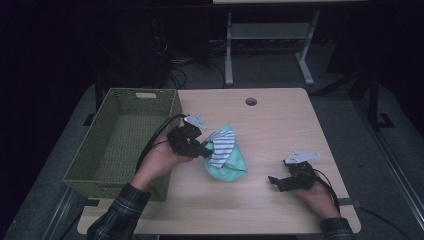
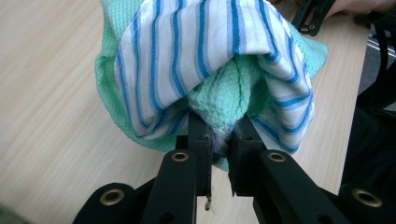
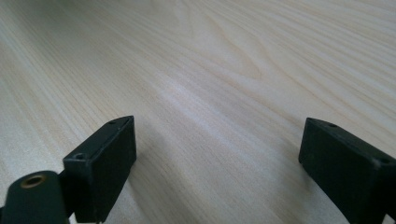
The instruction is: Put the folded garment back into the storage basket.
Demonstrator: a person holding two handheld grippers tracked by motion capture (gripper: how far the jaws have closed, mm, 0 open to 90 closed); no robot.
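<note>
High view: we note the wooden desk [image 1: 280, 125] first, with a green woven basket [image 1: 120, 140] standing at its left edge. Just right of the basket, a green cloth [image 1: 231, 165] with a blue-and-white striped cloth [image 1: 221, 145] bunched over it hangs partly lifted, its lower folds on the desk. We see the left gripper [image 1: 204, 149] clamped on both cloths; its own view shows the fabric pinched between the jaws. Well apart, near the right edge, the right gripper [image 1: 274, 181] sits low over bare wood, jaws wide apart.
</note>
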